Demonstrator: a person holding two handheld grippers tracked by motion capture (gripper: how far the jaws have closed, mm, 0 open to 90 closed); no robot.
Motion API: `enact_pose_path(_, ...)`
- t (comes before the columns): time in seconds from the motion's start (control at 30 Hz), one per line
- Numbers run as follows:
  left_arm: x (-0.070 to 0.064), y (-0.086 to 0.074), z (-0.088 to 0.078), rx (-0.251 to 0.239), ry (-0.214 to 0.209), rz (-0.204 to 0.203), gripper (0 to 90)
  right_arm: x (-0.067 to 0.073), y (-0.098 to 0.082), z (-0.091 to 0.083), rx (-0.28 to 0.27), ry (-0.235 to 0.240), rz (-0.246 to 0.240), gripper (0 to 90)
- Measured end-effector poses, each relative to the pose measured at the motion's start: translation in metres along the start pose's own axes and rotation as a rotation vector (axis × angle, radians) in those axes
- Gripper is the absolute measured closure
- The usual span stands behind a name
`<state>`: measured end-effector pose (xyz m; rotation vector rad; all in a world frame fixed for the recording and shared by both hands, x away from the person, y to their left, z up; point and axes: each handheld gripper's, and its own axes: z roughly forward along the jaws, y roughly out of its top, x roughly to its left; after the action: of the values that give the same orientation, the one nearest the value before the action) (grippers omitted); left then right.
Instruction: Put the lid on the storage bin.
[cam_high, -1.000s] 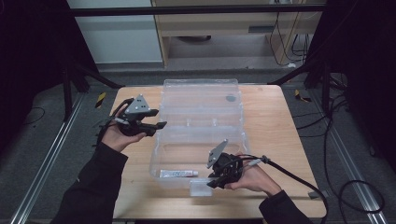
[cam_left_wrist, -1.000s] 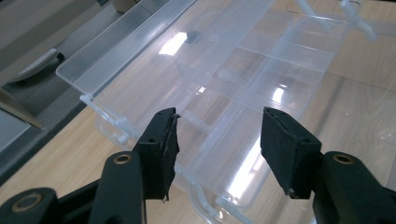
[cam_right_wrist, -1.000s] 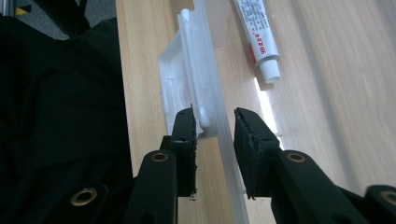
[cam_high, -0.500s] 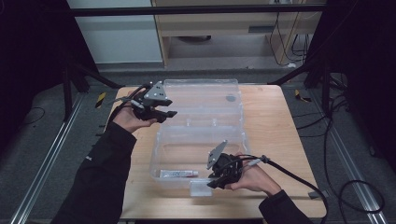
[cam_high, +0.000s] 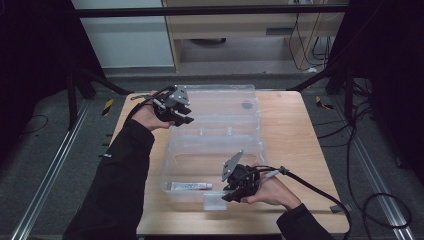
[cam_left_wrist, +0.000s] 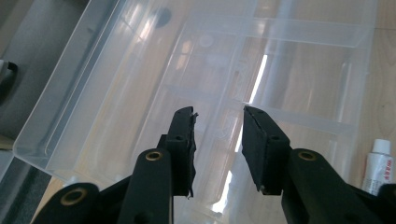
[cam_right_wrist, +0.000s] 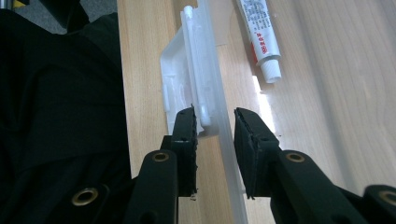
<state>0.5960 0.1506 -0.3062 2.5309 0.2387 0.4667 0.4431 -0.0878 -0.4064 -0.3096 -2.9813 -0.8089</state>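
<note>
A clear plastic box (cam_high: 210, 160) lies open on the wooden table, its lid (cam_high: 220, 107) folded back to the far side. A white glue tube (cam_high: 191, 186) lies in the box's front left corner. My left gripper (cam_high: 187, 116) hovers at the lid's left edge. In the left gripper view its jaws (cam_left_wrist: 218, 116) have just been closing and hold nothing; the lid (cam_left_wrist: 116, 93) lies beneath them. My right gripper (cam_high: 227, 196) is at the box's front wall. In the right gripper view it (cam_right_wrist: 215, 119) is shut on that wall beside the latch tab (cam_right_wrist: 187, 70), with the tube (cam_right_wrist: 262, 35) beyond.
A small dark disc (cam_high: 246, 105) sits on the lid's far right part. Bare table (cam_high: 295, 135) runs along the right of the box. My right gripper's cable (cam_high: 310, 187) trails off the front right corner. Metal frame legs and floor cables surround the table.
My left hand has moved right and away from me, from beside the table's left side to the lid's left edge, and its jaws have narrowed. The right gripper has stayed put.
</note>
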Motion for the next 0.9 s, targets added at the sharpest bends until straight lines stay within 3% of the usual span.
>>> enact_pose_path(0.3,0.004,0.003,0.02,0.046,-0.027,0.037,73.2,0.0,0.0,0.0,-0.003,0.003,0.0,69.9)
enact_pose_path(0.5,0.007,0.004,0.024,0.061,-0.033,0.054,79.8,0.0,0.0,0.0,-0.004,0.004,0.004,69.9)
enact_pose_path(0.7,0.008,0.006,0.029,0.066,-0.047,0.061,80.7,-0.001,0.0,0.0,-0.005,0.006,0.002,69.9)
enact_pose_path(0.77,0.009,0.007,0.032,0.097,-0.054,0.081,80.4,-0.001,0.0,0.0,-0.004,0.005,0.002,69.9)
enact_pose_path(0.9,0.008,0.009,0.035,0.109,-0.059,0.103,80.6,-0.001,0.0,0.0,-0.002,0.003,0.005,70.0)
